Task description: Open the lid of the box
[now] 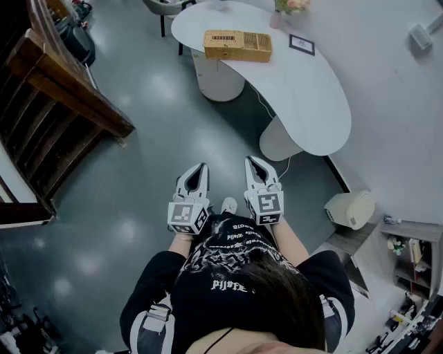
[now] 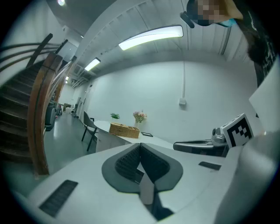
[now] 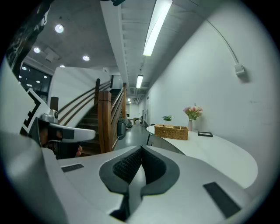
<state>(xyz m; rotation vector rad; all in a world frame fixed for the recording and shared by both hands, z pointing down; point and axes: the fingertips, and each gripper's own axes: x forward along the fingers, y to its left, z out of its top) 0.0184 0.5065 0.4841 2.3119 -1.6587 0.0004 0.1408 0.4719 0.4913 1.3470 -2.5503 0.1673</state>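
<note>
A woven tan box (image 1: 237,45) with its lid down rests on the far end of a curved white table (image 1: 304,90). The same box (image 2: 124,130) shows small and distant in the left gripper view, and box (image 3: 171,131) likewise in the right gripper view. Both grippers are held side by side close to the person's body, well short of the table. My left gripper (image 1: 201,169) is shut with nothing in it. My right gripper (image 1: 250,161) is shut and empty too.
A wooden staircase (image 1: 48,104) with a dark rail stands at the left. A vase of flowers (image 1: 284,10) and a small framed card (image 1: 302,44) sit on the table near the box. A white bin (image 1: 349,209) stands right of the table. A chair (image 2: 89,127) is at the table's far end.
</note>
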